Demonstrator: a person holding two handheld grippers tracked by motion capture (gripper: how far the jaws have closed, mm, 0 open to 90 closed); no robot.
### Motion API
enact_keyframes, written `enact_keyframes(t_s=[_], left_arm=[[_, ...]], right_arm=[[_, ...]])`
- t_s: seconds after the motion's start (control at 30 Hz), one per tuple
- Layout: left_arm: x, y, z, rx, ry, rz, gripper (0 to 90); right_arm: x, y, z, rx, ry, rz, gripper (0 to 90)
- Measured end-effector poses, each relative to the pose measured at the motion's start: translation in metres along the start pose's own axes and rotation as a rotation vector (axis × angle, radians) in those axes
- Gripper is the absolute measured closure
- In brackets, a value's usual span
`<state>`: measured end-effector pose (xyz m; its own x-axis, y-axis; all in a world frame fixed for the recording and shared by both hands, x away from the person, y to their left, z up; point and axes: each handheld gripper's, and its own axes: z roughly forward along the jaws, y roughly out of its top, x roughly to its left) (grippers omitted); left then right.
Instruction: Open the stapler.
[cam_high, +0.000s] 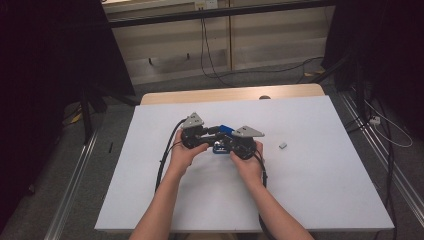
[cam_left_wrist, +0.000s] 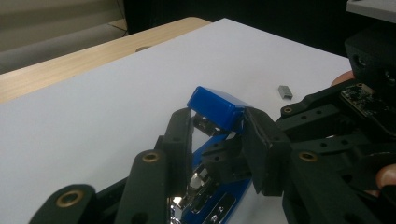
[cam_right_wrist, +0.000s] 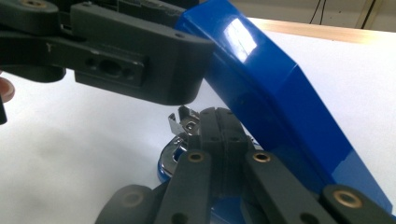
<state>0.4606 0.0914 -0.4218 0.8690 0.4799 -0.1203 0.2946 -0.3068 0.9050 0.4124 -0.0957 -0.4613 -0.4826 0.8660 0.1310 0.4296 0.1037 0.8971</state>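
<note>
Staplers: one, a blue stapler (cam_high: 221, 137) lying near the middle of the counter (cam_high: 310, 190), its lid swung up and open.
Stapler lid: the blue cover (cam_right_wrist: 271, 93) slants upward; the metal staple channel (cam_right_wrist: 184, 122) lies bare beneath it.
Staple strips: one small grey staple block (cam_high: 283, 145) on the counter, apart from the stapler on the person's right.
Hand-held grippers: two, one in each hand, meeting over the stapler.
Left hand-held gripper (cam_left_wrist: 219, 140): its jaws stand either side of the raised blue lid (cam_left_wrist: 215, 108) and grip it by its sides.
Right hand-held gripper (cam_right_wrist: 223, 128): jaws pressed flat together with no gap, their tips down at the stapler's metal channel; whether anything thin is pinched between them cannot be told.
Hands: two, forearms coming in from the near edge of the counter.
Counter: one white sheet over a wooden top, whose far edge shows as a pale strip (cam_high: 225, 94).
</note>
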Motion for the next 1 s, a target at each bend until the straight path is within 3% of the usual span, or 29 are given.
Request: enact_keyframes(t_s=[0.9, 1.0], left_arm=[[0.0012, 0.0011, -0.0038, -0.04, -0.004, -0.015, 62.6], [0.003, -0.0006, -0.0037, -0.041, -0.012, -0.032, 62.6]], right_arm=[[0.0027, 0.0038, 0.008, 0.002, -0.009, 0.014, 90.0], [0.0036, 0.0046, 0.0078, -0.003, -0.011, 0.014, 90.0]])
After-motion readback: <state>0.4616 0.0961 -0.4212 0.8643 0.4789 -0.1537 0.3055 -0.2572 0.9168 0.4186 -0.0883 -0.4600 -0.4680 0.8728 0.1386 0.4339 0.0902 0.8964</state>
